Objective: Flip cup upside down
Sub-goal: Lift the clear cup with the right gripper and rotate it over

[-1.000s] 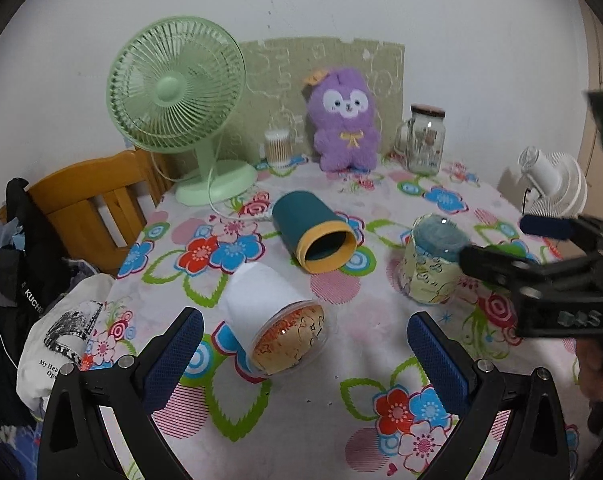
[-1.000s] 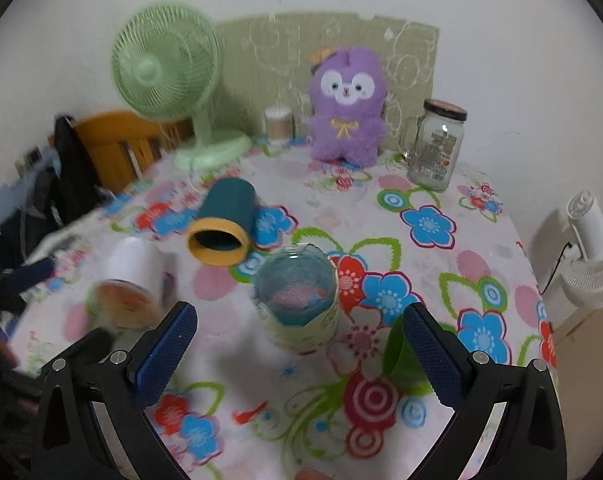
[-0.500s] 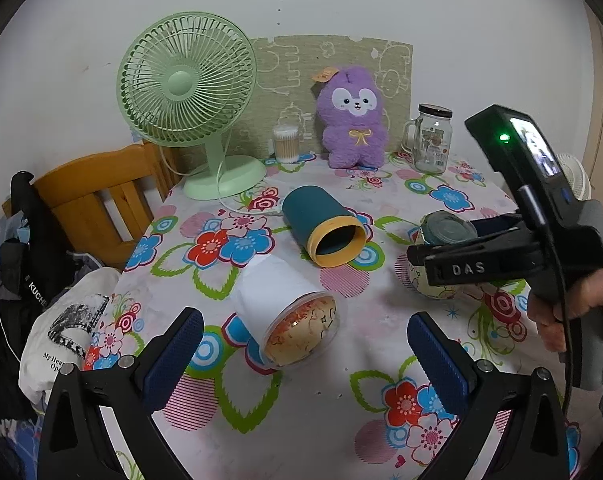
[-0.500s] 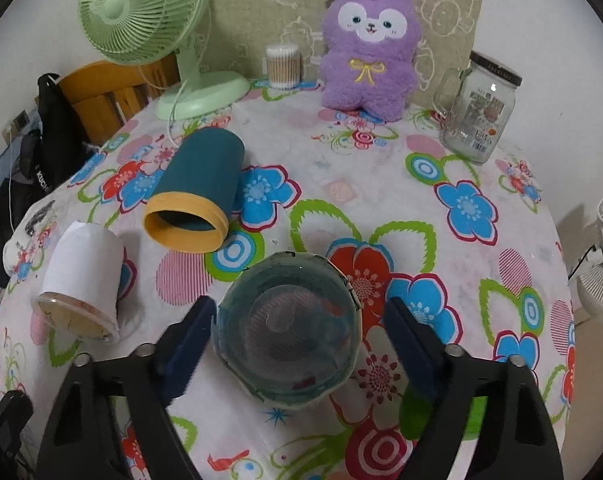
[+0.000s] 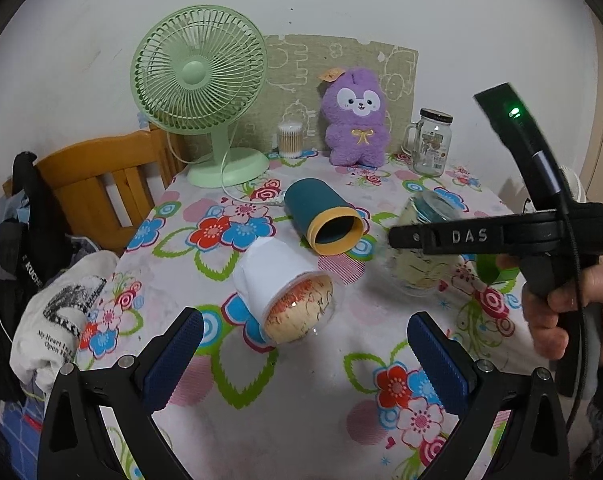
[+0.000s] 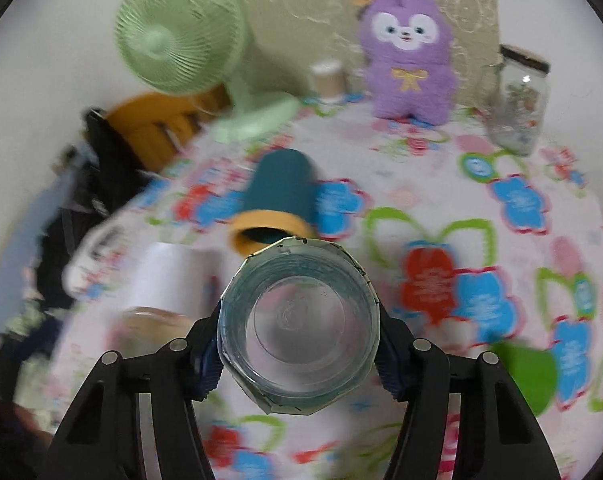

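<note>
- Now the right gripper [image 6: 299, 354] pinches the clear cup [image 6: 298, 326] at lower centre of the right wrist view, a finger pressed on each side and the round base facing the camera.
- In the left wrist view that cup [image 5: 419, 258] is tilted at centre right, blurred, partly behind the right gripper's black finger.
- The left gripper [image 5: 305, 356] is spread wide and empty at the bottom of its frame.
- Just above it a white paper cup [image 5: 279, 284] lies on its side on the floral tablecloth [image 5: 341, 364].
- Beyond, at centre, a teal cup [image 5: 321, 216] with a yellow rim lies sideways.
- A green fan [image 5: 199, 80] stands upper left and a purple plush [image 5: 357, 118] upper centre.
</note>
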